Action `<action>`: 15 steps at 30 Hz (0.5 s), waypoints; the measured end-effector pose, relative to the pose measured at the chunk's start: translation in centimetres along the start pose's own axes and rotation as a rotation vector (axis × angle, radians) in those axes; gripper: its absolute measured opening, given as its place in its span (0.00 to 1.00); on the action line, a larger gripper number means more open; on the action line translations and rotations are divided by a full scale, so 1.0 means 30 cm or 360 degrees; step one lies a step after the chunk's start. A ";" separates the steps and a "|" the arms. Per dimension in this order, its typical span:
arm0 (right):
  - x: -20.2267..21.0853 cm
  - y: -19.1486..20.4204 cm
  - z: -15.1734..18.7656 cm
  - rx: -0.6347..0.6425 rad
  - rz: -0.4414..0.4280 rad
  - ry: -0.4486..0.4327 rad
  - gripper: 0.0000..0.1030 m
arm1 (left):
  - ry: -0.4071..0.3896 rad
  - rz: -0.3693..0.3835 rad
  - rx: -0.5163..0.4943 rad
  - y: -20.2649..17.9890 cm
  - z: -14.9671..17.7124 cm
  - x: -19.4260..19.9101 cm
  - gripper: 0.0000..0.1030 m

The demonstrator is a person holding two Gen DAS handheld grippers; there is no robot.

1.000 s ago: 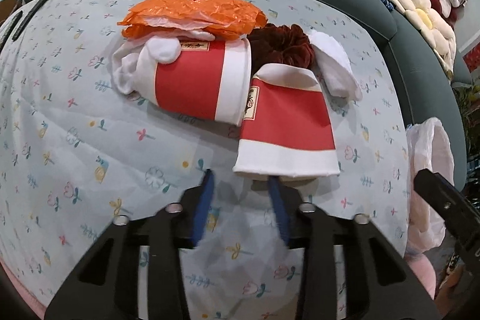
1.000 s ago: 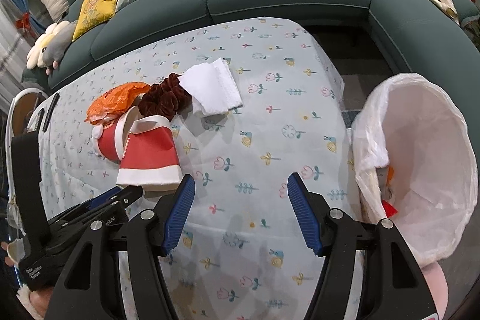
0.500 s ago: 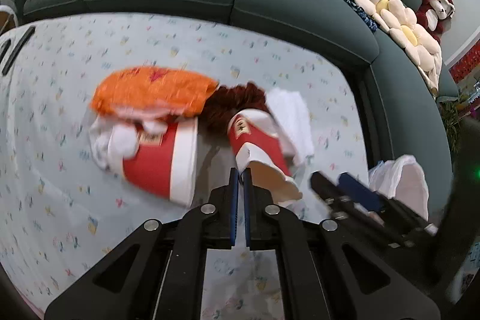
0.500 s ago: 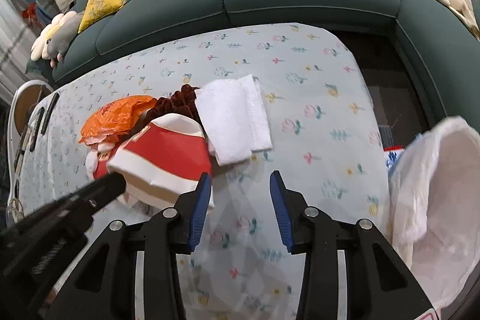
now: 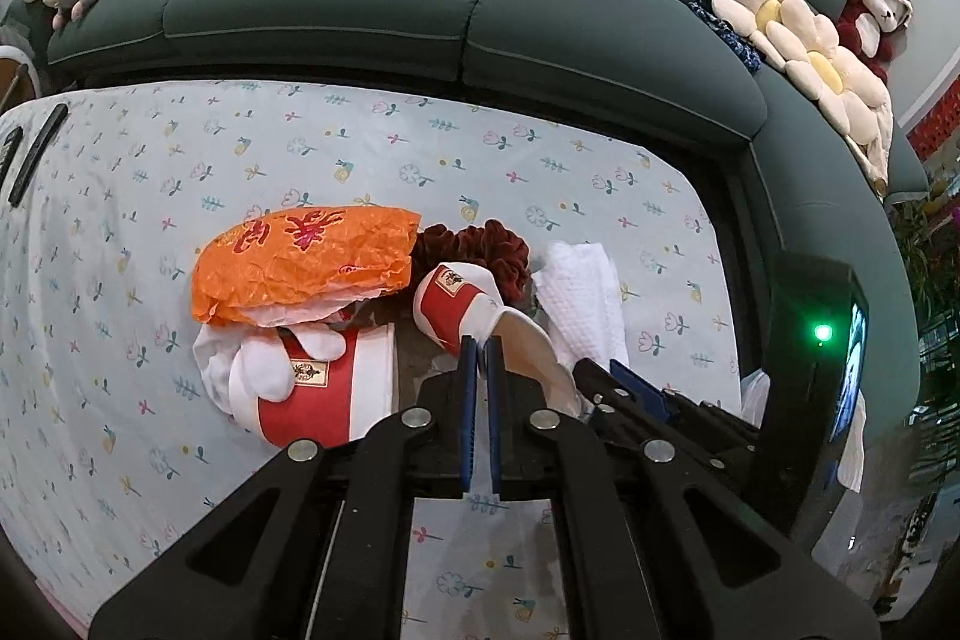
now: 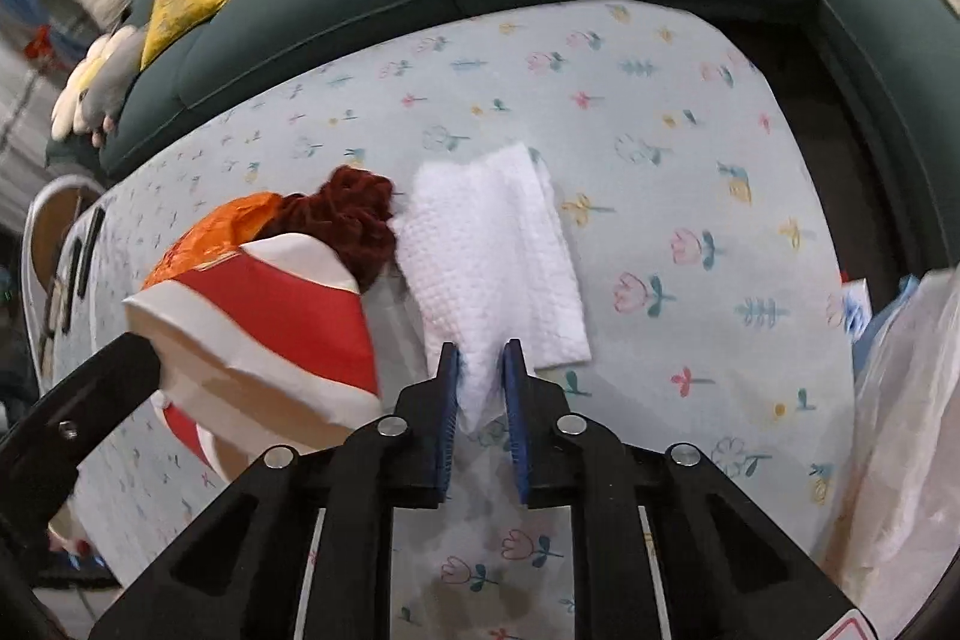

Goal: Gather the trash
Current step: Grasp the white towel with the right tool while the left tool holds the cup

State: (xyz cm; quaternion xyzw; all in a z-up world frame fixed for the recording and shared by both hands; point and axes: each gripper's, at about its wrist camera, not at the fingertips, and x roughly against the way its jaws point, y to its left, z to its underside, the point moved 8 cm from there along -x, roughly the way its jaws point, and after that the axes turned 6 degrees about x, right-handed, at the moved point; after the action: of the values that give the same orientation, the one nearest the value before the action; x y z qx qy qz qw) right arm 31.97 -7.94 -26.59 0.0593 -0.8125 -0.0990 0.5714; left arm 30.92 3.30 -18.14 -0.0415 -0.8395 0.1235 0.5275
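Observation:
My left gripper (image 5: 479,343) is shut on the rim of a crushed red-and-white paper cup (image 5: 474,301) and holds it lifted off the table; the cup also shows in the right wrist view (image 6: 270,334). My right gripper (image 6: 480,352) is shut on the near corner of a white paper towel (image 6: 486,244) that lies on the floral tablecloth (image 6: 690,172). A second red-and-white cup (image 5: 318,391) lies on its side under an orange plastic bag (image 5: 306,262). A dark red scrunchie (image 5: 474,250) lies behind them.
A white trash bag (image 6: 894,400) stands open at the table's right edge. A dark green sofa (image 5: 420,10) with cushions wraps around the far side. Black remotes (image 5: 36,148) lie at the far left of the table.
My left gripper closed on the crushed cup's rim and lifted it. My right gripper moved left toward the paper towel and closed on its corner.

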 end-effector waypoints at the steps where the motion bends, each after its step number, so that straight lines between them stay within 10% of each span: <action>1: 0.005 -0.005 0.003 -0.0010 -0.0002 -0.0005 0.09 | -0.0001 0.0001 -0.0005 -0.003 0.001 0.003 0.03; 15: 0.296 -0.118 0.128 -0.0092 0.0007 -0.0169 0.07 | -0.0067 0.0086 -0.0174 -0.220 0.082 0.153 0.03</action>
State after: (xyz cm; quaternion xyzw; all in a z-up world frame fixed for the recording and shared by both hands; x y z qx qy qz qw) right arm 25.30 -12.88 -20.50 0.0356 -0.8387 -0.1243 0.5290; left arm 27.10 -2.55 -13.47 -0.0902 -0.8545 0.0925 0.5031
